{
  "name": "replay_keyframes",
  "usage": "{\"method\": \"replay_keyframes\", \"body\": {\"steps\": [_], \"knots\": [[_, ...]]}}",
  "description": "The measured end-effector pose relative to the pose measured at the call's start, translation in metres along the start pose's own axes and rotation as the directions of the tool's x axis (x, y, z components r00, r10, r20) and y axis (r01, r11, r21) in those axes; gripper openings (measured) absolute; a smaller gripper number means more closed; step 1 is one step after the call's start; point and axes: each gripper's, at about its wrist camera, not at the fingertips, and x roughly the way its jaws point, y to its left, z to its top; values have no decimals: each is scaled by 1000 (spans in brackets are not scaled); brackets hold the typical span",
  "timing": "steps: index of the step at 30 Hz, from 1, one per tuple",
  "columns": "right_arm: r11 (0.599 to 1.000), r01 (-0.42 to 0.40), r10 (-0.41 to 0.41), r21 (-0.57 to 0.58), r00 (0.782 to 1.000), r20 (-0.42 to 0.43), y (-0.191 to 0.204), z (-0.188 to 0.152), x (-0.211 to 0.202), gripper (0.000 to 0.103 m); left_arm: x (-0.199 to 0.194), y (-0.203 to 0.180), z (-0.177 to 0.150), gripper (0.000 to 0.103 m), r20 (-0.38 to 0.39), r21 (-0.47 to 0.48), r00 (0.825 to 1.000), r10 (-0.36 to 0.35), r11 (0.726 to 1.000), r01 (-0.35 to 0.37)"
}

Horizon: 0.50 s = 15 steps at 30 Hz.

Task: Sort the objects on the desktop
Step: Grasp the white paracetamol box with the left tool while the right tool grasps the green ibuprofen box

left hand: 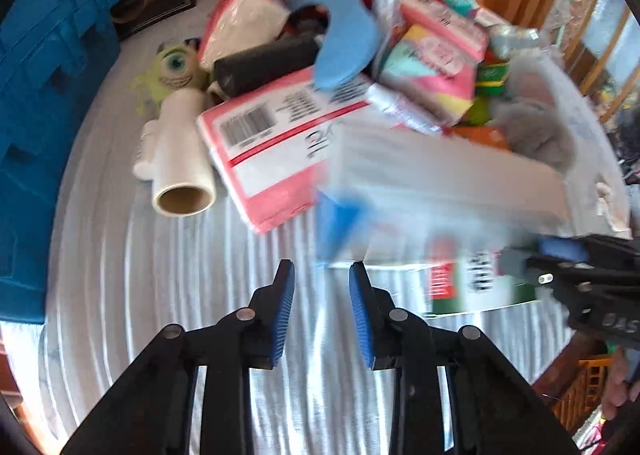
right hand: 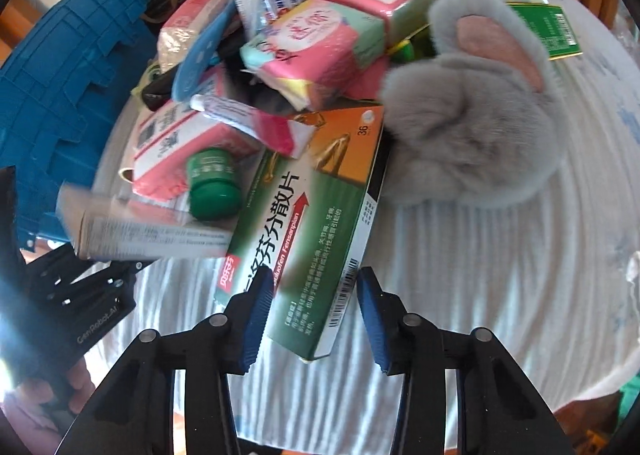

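- Right gripper (right hand: pixel 312 283): part open, astride the near end of the green medicine box (right hand: pixel 304 231). One pad against the box's side, the other just clear of it. Not clamped.
- Left gripper (left hand: pixel 322 269): closed down to a narrow gap, nothing seen between the pads. Blurred white box (left hand: pixel 440 183) just past the tips; cannot tell whether nipped.
- Green medicine box flat on the striped cloth (left hand: pixel 180 275) at the near edge of the pile, far end tucked under the heap, green-capped bottle (right hand: pixel 214 183) touching one long side, grey plush (right hand: pixel 472 127) just beside the other.
- Blue crate (left hand: pixel 48 75) on the left, well apart from the pile; likely the sorting bin.
- Risk: off-centre bite near the box end, so likely to swivel or slip out on lifting.
- Risk: thin carton, could crush under a hard squeeze.
- Risk: pulling the box out may roll the bottle and drag stacked packs down.
- Risk: both grippers close together over the same corner; could knock into each other.
- Risk: heavy blur on the white box, so grip hard to confirm.
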Motion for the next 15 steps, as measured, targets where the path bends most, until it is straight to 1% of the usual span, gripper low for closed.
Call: {"method": "replay_keyframes", "body": {"steps": [1,2,3,5,6,7,8,9,10,11,12,13,15], "knots": [[1000,-17,17,10,1000,-6,0,0,2,42,-3,-2,1,28,6,6,1000,-28,1000,28],[1000,-18,18,15,1000,-5,9,-12,-1,42,-9,-3,2,28,20,9,999,-40,999,40],[1000,-13,13,22,1000,-3,8,-12,-2,43,-13,-5,3,28,34,11,999,-38,999,38],[999,8,-9,32,1000,12,18,-21,-9,50,-23,-5,7,28,52,7,998,-33,999,33],[999,24,-25,32,999,23,18,-21,-12,53,-23,-2,13,29,60,0,997,-41,999,41],[999,33,-34,33,999,31,18,-21,-15,60,-26,-2,8,31,72,-11,996,-59,998,60],[999,40,-41,36,998,39,18,-21,-18,65,-29,-6,5,40,75,-17,995,-71,997,72],[998,46,-48,40,998,42,16,-21,-18,67,-30,-7,4,51,74,-19,994,-78,997,80],[998,52,-54,43,997,48,15,-23,-22,72,-22,-17,11,56,76,-13,994,-80,997,81],[997,56,-58,43,997,50,14,-24,-24,79,-13,-30,17,63,85,7,994,-73,997,73],[997,59,-62,43,997,49,13,-25,-24,79,-4,-40,20,66,95,24,994,-51,998,49],[996,78,-80,46,996,46,10,-25,-23,80,-2,-45,14,66,102,49,995,-5,999,0],[996,73,-75,58,996,38,2,-25,-22,80,9,-49,13,67,93,63,994,57,996,-63]]}}
